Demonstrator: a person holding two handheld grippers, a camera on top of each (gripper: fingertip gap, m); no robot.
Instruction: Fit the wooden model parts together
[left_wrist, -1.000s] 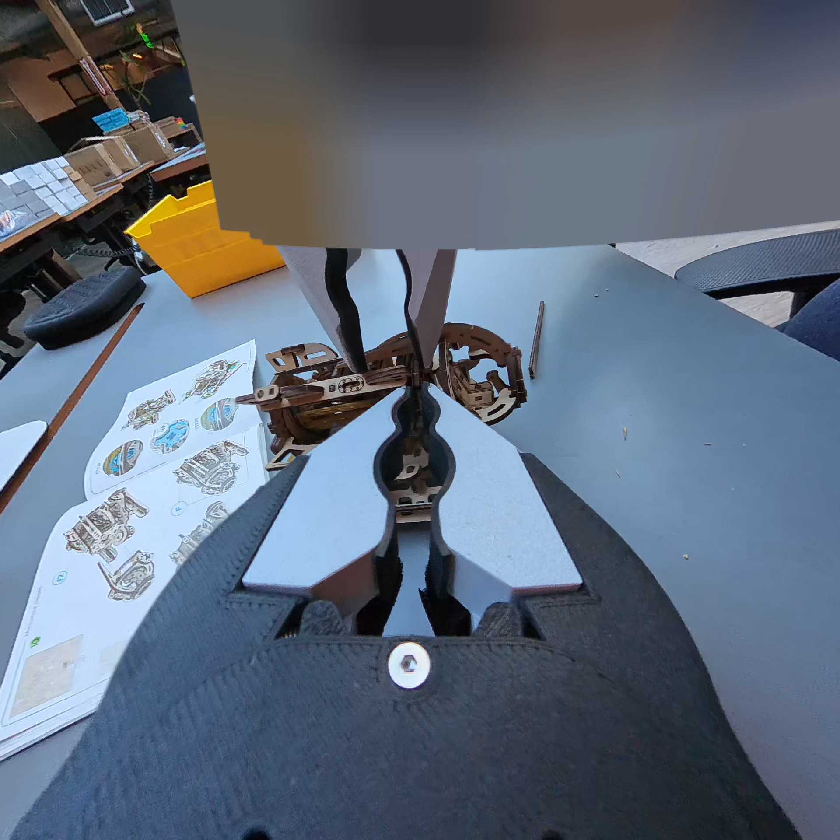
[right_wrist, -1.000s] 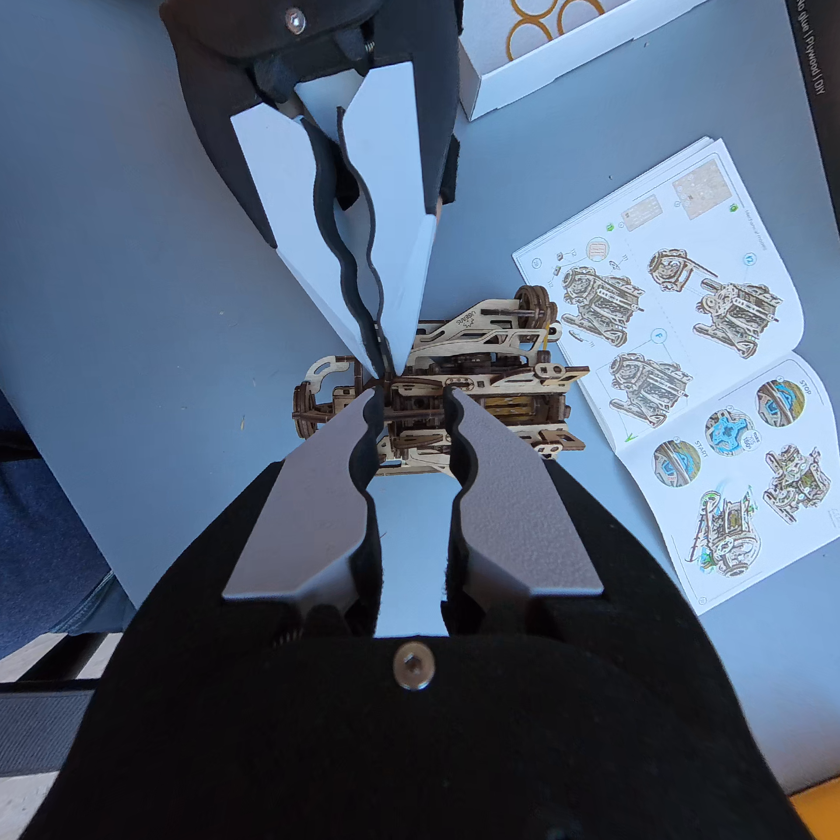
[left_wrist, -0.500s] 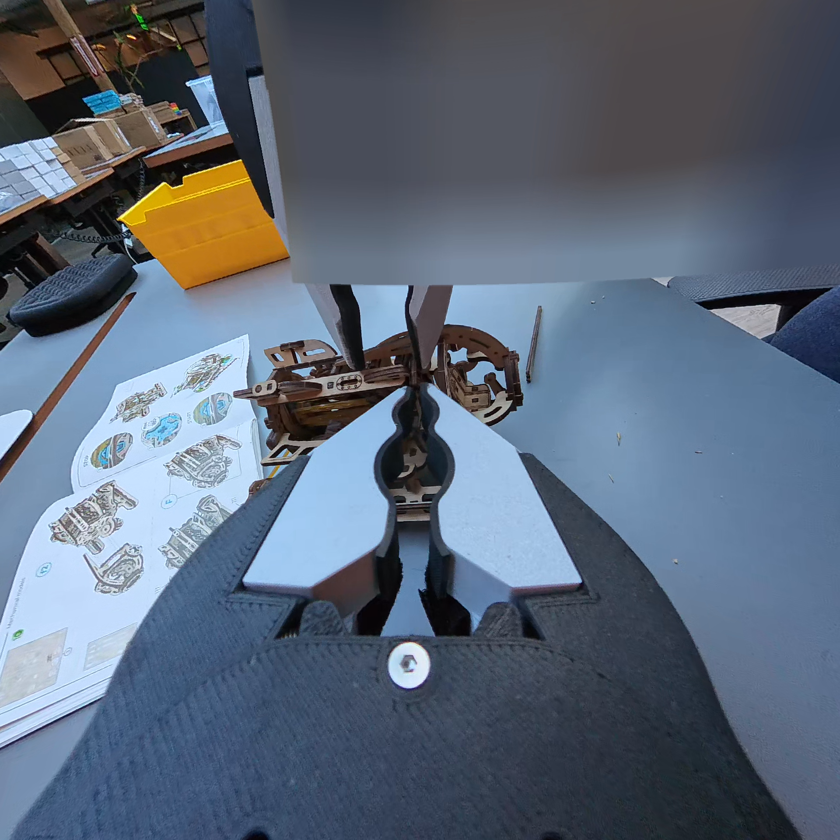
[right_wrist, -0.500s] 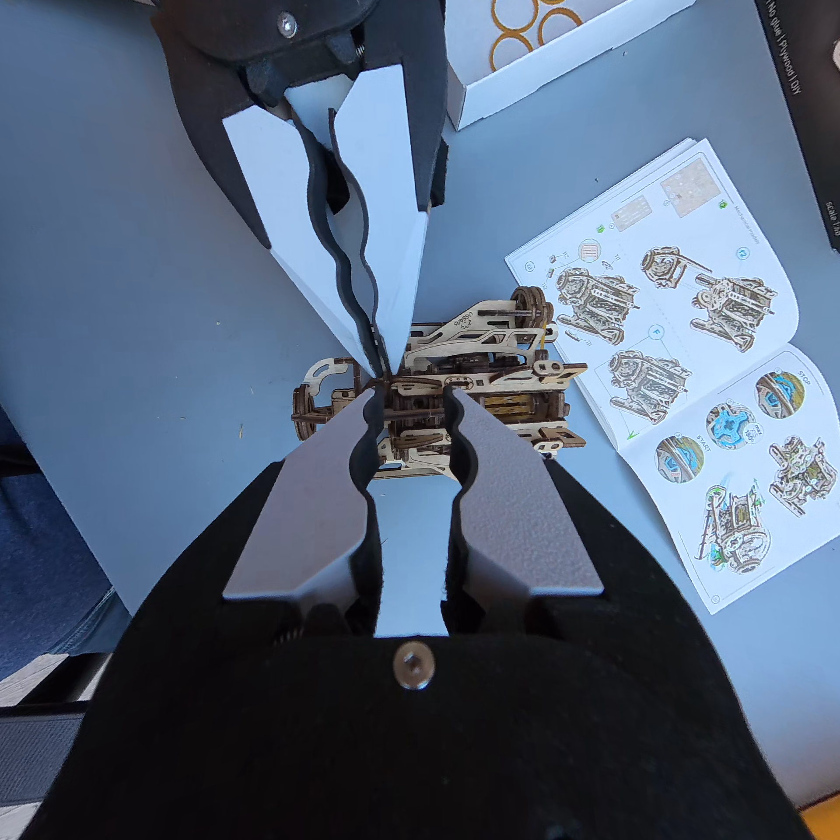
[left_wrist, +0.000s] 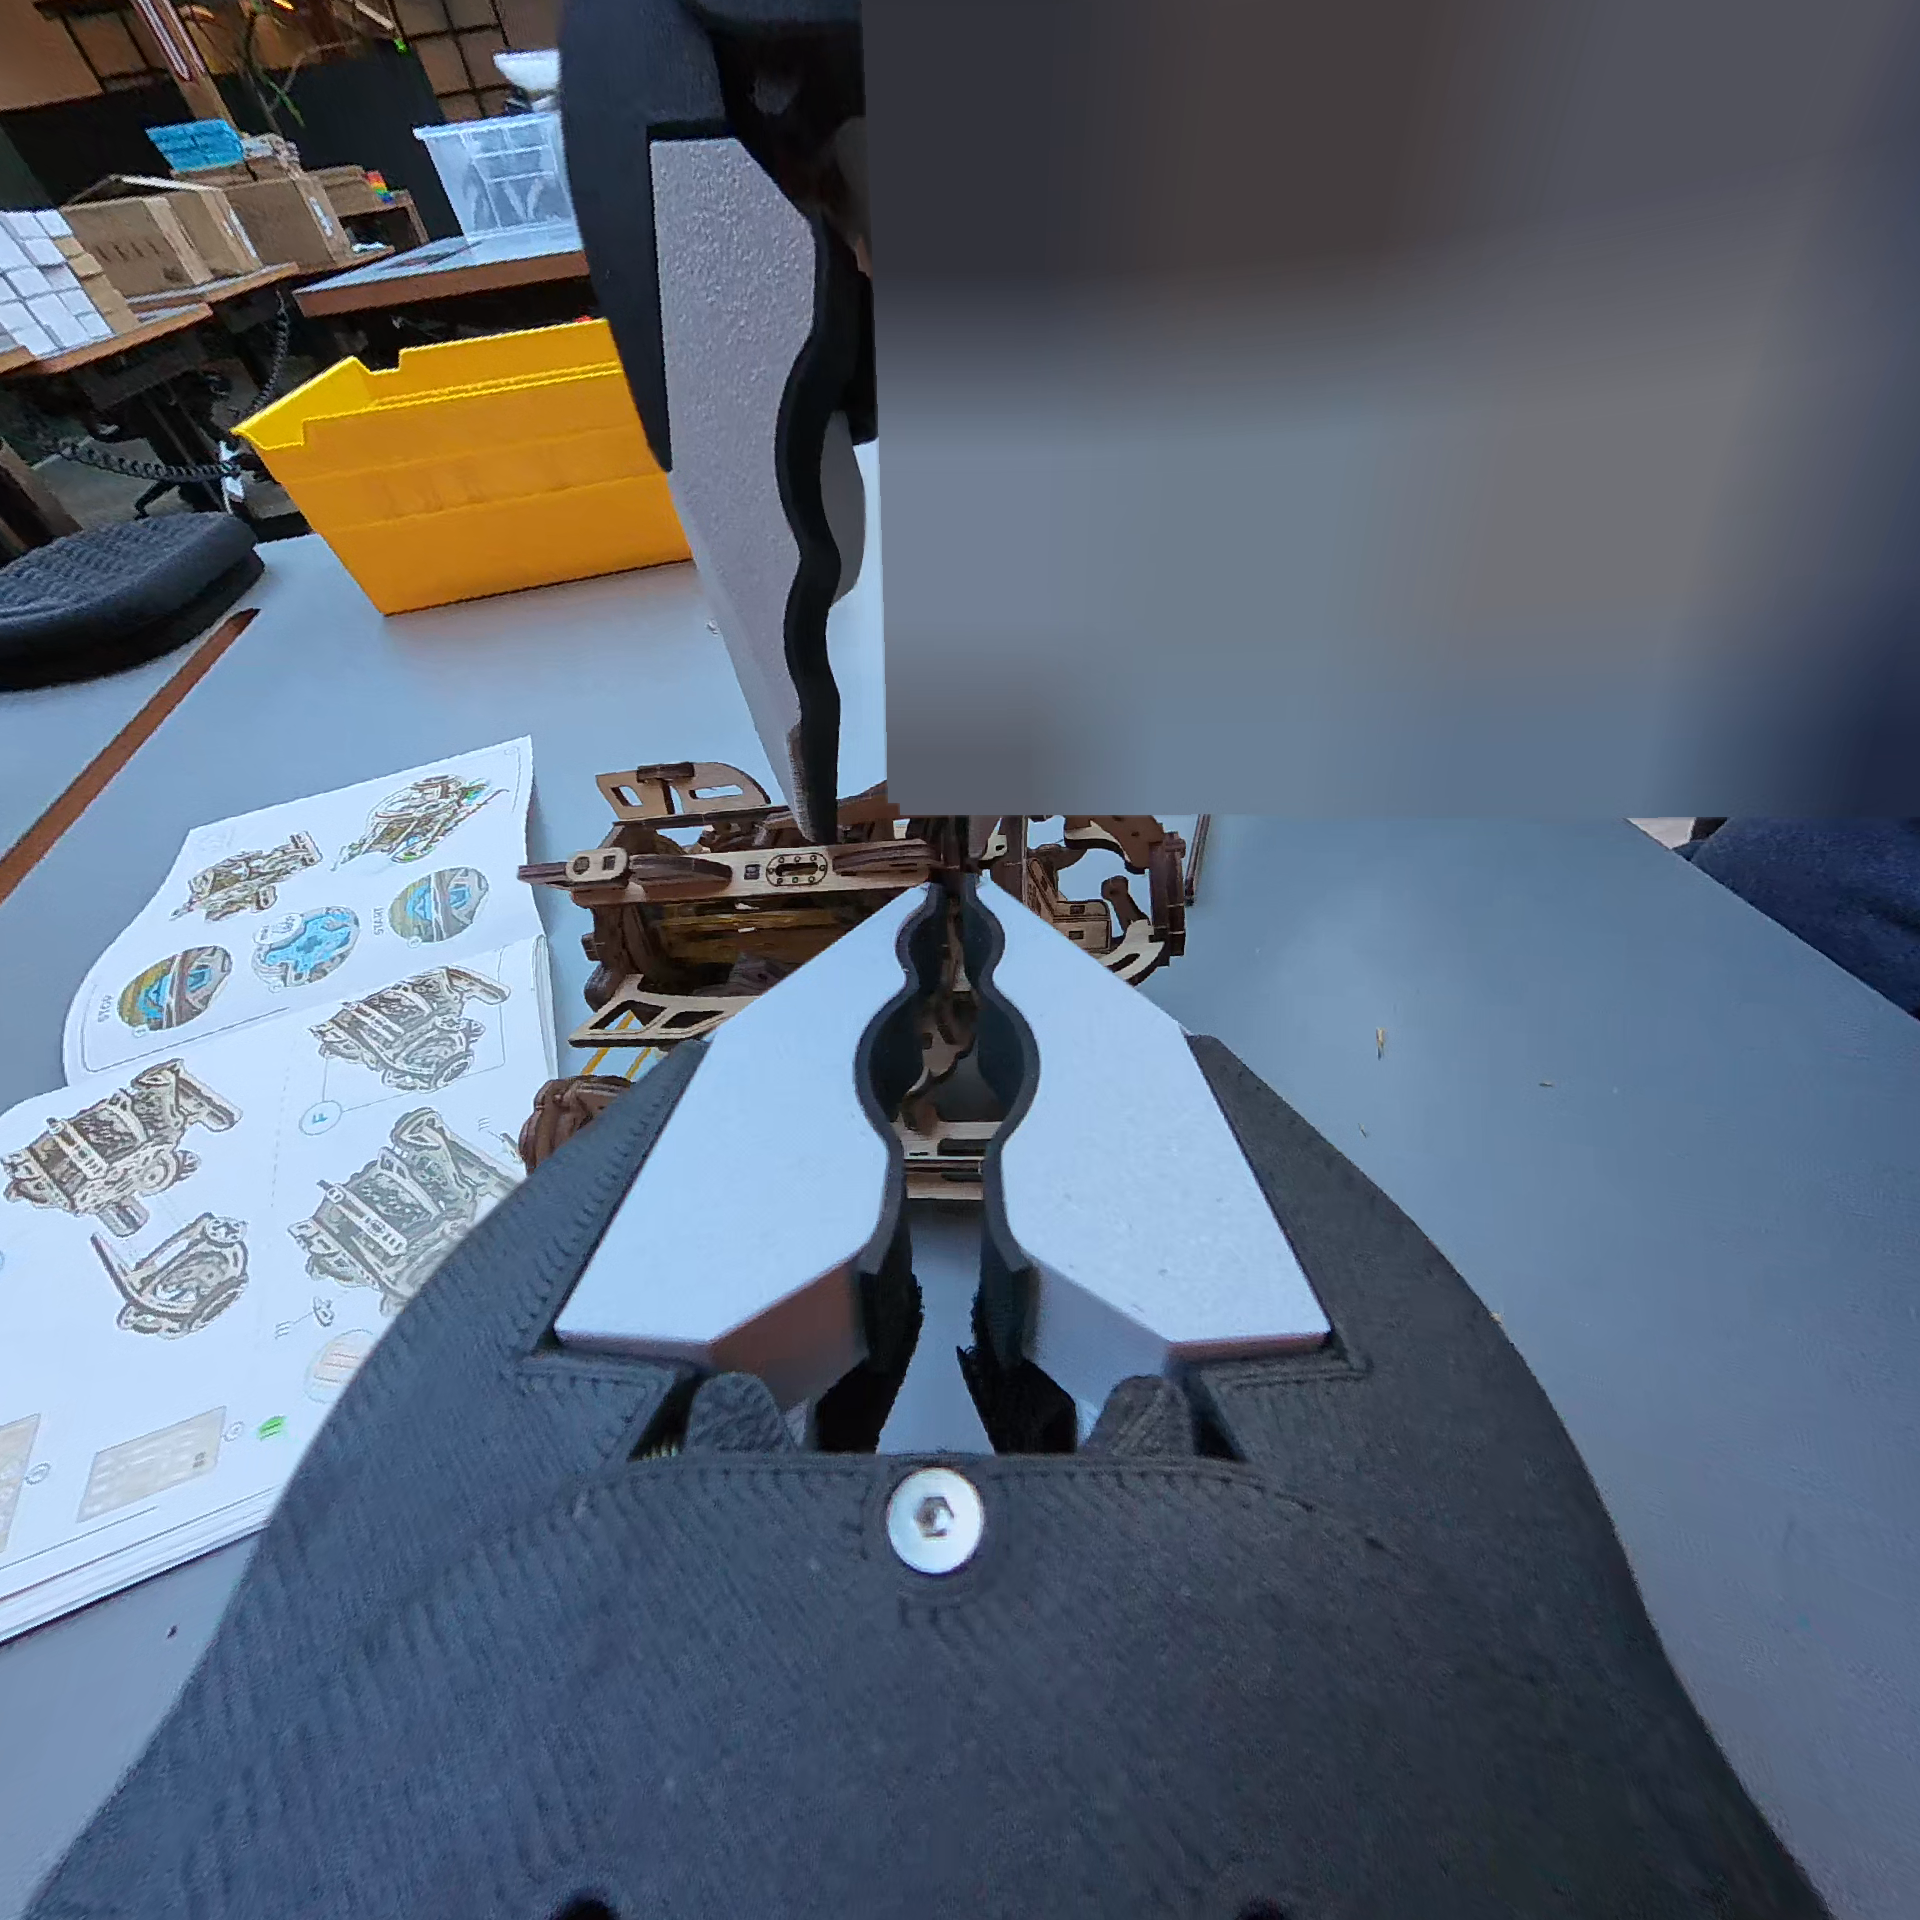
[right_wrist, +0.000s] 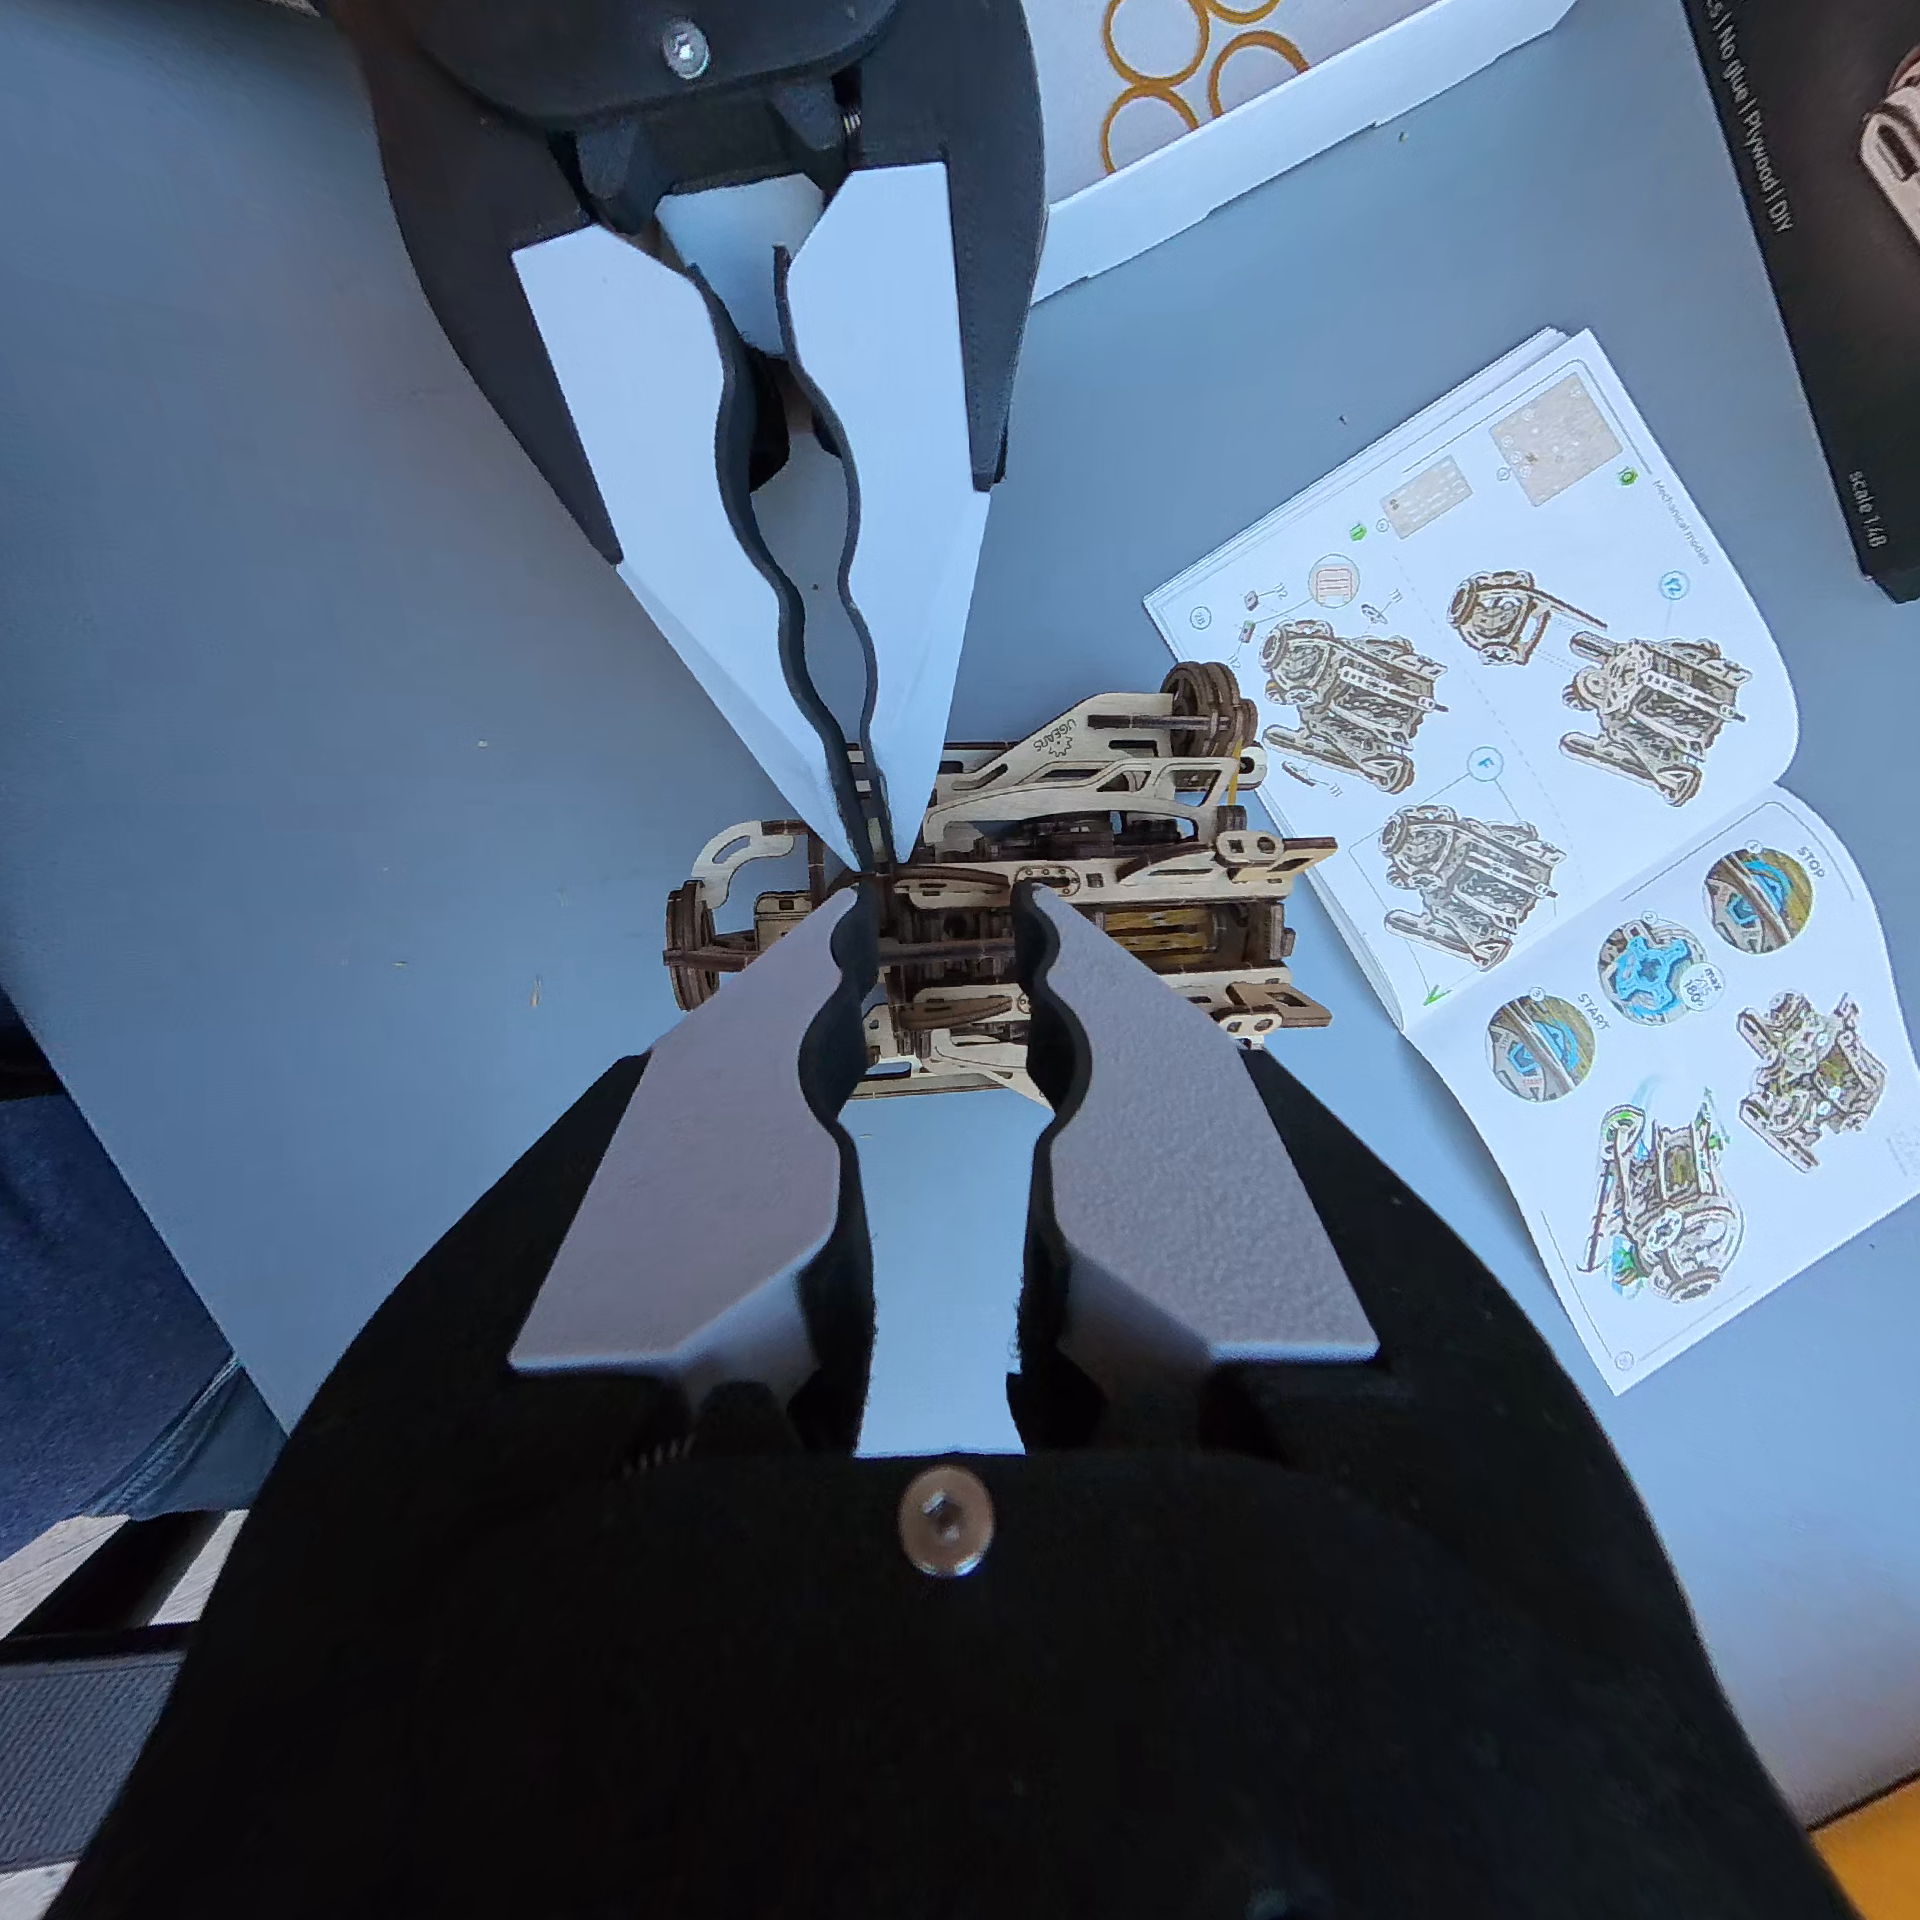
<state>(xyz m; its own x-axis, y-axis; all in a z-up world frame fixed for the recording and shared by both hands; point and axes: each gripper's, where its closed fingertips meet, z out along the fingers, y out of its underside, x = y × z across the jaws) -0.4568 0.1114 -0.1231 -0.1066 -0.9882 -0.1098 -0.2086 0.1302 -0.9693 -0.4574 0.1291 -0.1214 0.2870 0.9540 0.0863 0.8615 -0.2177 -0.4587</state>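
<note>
The wooden model (left_wrist: 727, 904) stands on the grey table, a brown and pale laser-cut mechanism. In the right wrist view it (right_wrist: 1143, 862) lies crosswise under both grippers. My left gripper (left_wrist: 951, 899) is shut on a thin upright part at the model's top near one end; it also shows from above in the right wrist view (right_wrist: 878, 847). My right gripper (right_wrist: 940, 899) is open, its jaws set either side of the model's middle with a thin rod between them. One of its fingers (left_wrist: 748, 520) comes down onto the model's top; the other is hidden by a blurred patch.
An open instruction booklet (left_wrist: 312, 1039) lies beside the model (right_wrist: 1558, 883). A yellow bin (left_wrist: 468, 468) stands at the back. A white box with rubber rings (right_wrist: 1247, 83) and a black box (right_wrist: 1829, 260) lie beyond. The table edge (right_wrist: 156, 1143) runs close by.
Both grippers stay on the model with the same grips. The left wrist view has dipped lower and closer, so the right gripper's finger now looms taller in it.
</note>
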